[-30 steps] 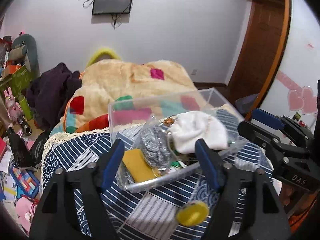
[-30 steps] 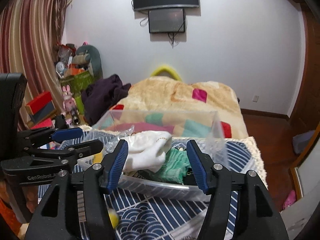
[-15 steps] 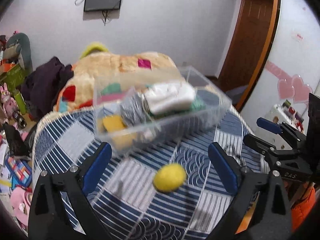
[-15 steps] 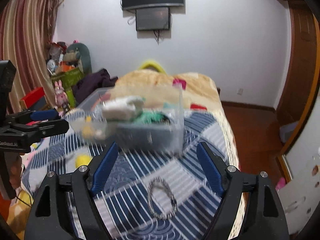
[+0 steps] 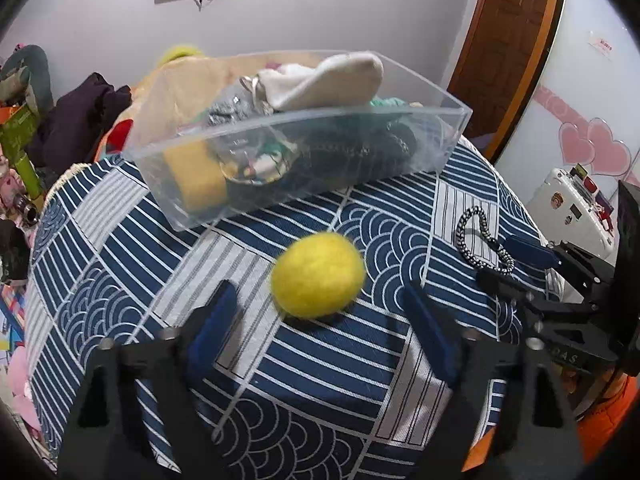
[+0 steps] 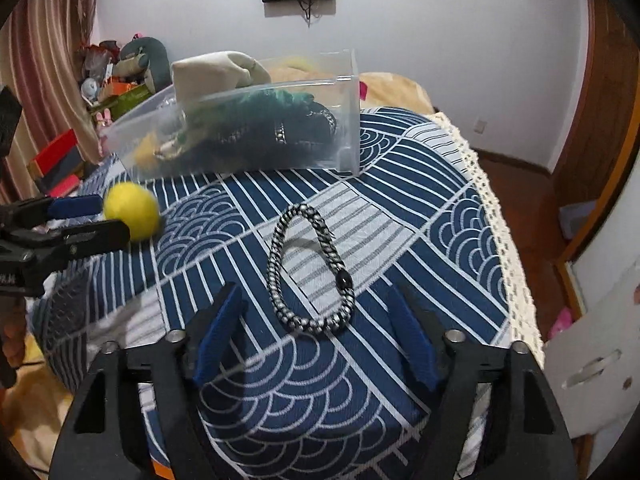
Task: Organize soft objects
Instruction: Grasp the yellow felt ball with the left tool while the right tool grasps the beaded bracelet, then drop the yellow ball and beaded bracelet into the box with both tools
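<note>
Left gripper (image 5: 320,316), jaws spread, straddles a yellow felt ball (image 5: 318,275) — clear bin (image 5: 304,184) at 12 o'clock. Right gripper (image 6: 316,332), marked "DAS", gapes around a braided bracelet (image 6: 310,270).

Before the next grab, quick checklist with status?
1. Left tongs open, empty: ok.
2. Yellow felt ball lies between the left fingers, on the cloth: ok.
3. Right tongs open, empty: ok.
4. Braided loop flat on the cloth, between the right fingers: ok.
5. Clear bin upright, but white cloth heaped above its rim: not ok.
6. Free room in the bin: cannot tell.
</note>
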Available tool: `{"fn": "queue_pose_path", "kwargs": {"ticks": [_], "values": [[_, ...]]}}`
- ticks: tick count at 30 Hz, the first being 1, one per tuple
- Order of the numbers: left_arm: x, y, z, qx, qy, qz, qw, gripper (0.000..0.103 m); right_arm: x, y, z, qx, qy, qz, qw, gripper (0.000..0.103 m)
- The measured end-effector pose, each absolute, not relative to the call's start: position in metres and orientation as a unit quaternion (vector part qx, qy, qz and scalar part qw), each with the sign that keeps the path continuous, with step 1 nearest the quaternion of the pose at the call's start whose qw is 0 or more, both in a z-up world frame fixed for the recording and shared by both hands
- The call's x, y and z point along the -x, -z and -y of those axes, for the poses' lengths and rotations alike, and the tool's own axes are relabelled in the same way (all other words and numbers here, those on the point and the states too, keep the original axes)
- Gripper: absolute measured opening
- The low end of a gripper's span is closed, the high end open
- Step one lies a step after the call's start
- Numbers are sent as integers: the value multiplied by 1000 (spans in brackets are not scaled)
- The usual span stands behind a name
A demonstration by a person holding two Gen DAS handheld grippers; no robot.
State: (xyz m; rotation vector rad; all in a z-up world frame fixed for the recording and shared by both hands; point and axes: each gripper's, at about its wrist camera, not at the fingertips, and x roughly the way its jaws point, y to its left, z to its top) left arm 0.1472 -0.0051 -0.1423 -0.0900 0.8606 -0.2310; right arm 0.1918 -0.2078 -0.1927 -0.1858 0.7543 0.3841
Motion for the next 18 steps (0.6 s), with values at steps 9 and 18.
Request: {"fn": "queue_pose_path", "kwargs": {"ticks": [9,18], "values": [[-147,141,11,39,122,-404,906,43,-193,189,224,55,-185,-359,913,15],[-138,110,5,30,120,-358,925,42,-187,173,222,40,-197,-330,922,12]]}}
